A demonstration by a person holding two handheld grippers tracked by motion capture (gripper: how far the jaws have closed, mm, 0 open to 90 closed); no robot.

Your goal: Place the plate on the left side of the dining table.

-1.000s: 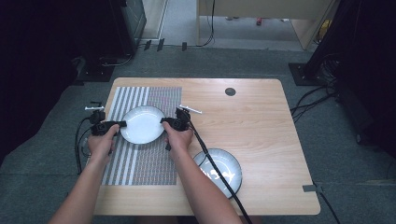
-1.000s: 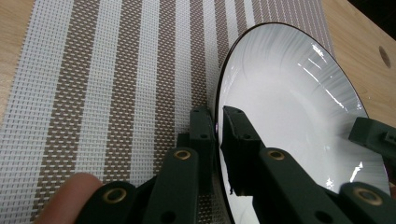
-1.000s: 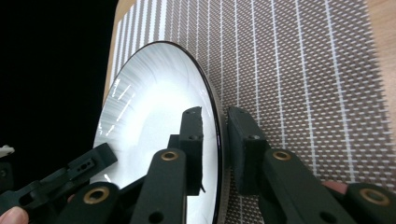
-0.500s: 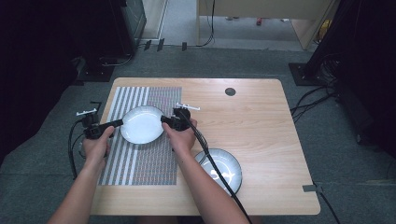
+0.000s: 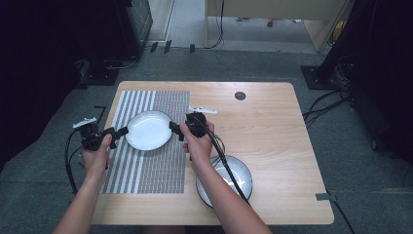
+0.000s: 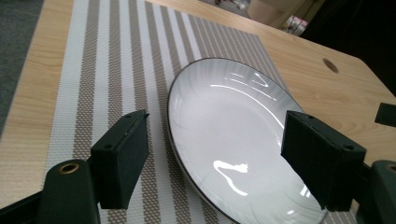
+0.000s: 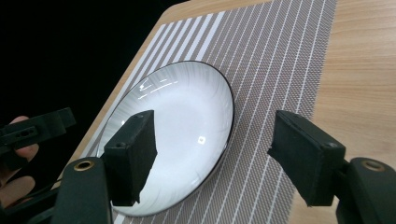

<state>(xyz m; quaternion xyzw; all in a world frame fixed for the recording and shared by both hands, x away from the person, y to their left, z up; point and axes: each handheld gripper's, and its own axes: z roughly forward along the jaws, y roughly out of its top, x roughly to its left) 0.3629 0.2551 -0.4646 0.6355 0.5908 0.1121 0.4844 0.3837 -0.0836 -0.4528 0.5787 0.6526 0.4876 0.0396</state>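
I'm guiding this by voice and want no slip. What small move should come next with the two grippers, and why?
Probably close both grippers on the rim. The left gripper and right gripper sit open at opposite edges of the white plate, which lies flat on the striped placemat. In both gripper views the jaws straddle the plate's edge without pinching it, so lifting now would fail.

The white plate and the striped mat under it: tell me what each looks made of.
The white plate looks like glazed ceramic: glossy, with sharp light reflections and a thin dark rim. The striped mat looks like woven vinyl or similar fibre: matte, with a visible mesh weave.

Lab: cables (image 5: 327, 100), equipment racks (image 5: 134, 24)
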